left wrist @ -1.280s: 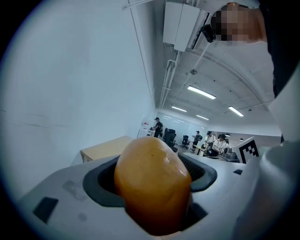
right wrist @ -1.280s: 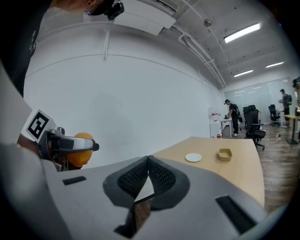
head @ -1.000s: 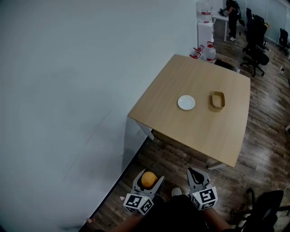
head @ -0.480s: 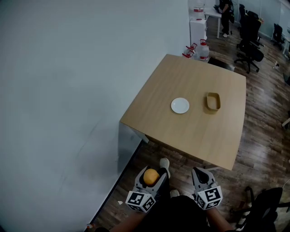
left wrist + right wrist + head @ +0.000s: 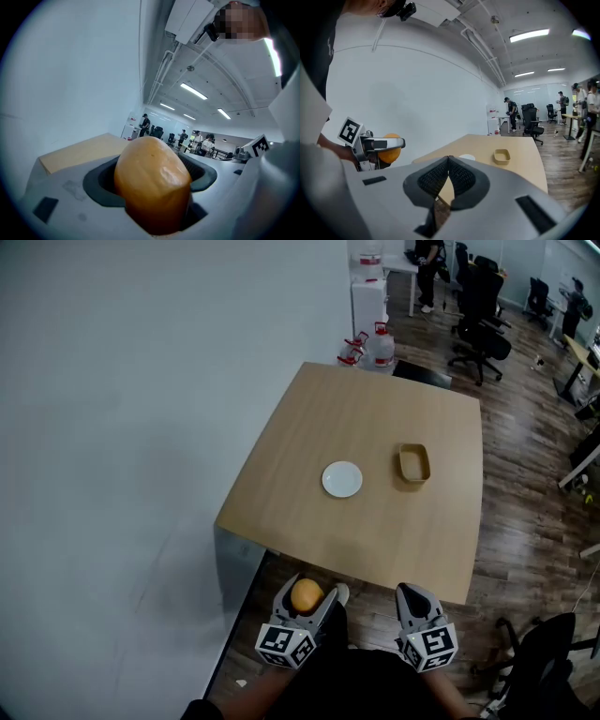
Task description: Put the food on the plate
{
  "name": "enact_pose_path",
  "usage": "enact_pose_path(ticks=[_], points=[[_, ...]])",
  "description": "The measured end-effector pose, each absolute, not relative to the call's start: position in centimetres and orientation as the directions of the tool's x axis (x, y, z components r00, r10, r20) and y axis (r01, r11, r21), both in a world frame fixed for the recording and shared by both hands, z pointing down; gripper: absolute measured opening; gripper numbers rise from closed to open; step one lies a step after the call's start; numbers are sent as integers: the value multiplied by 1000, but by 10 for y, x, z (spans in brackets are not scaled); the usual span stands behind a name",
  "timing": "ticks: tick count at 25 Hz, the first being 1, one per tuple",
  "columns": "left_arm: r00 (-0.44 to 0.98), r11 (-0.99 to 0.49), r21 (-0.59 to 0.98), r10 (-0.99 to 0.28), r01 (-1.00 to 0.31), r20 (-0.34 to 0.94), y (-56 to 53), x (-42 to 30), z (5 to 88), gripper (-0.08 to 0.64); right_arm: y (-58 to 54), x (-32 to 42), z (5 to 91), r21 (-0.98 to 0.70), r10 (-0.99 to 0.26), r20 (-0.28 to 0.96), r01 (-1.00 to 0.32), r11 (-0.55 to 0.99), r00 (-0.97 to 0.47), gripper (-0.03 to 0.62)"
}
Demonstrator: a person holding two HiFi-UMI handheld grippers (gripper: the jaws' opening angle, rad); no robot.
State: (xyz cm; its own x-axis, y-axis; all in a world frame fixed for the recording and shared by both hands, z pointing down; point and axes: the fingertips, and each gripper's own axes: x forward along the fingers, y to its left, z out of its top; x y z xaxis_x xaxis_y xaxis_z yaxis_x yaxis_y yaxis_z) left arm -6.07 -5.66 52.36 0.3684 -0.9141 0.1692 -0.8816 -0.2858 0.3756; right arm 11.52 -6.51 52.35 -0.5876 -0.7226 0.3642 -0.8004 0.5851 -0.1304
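Note:
My left gripper point(image 5: 305, 598) is shut on an orange bread roll point(image 5: 306, 595), held low in front of me, short of the table's near edge. The roll point(image 5: 152, 183) fills the left gripper view between the jaws. My right gripper point(image 5: 414, 602) hangs beside it, shut, with nothing in it; its jaw tips point(image 5: 449, 161) meet. A small white plate point(image 5: 342, 479) lies mid-table on the wooden table point(image 5: 281, 474), with a tan oblong dish point(image 5: 414, 463) to its right. The right gripper view shows the plate point(image 5: 465, 157), the dish point(image 5: 502, 156) and the roll point(image 5: 389, 148).
A white wall runs along the left of the table. Water bottles point(image 5: 370, 346) stand on the floor at the table's far corner. Black office chairs point(image 5: 478, 329) and a person point(image 5: 429, 268) are further back. A dark chair point(image 5: 553, 652) is at the bottom right, on the wood floor.
I have moved closer to the table: it now sits lower and nearer in the head view. Both grippers keep the same pose, the left still holding the roll.

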Motion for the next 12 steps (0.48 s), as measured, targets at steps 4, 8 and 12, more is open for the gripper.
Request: enact_pose_path(ticks=[4,8,12], points=[[418,-329,382,-891,-864,176,-93,-53,526,345,-97,111,515,-145,-737,372,-820,554,-564,60],[461,-359,395,-864,-846,202,-119,-43,545,345,-124,108,511,-130,-751,370,-831,540,-546,60],[495,-390,393,-843,-833,213,-152,-34,557,345,-152,112,511,-124,-766,374,-847,518,-523,60]])
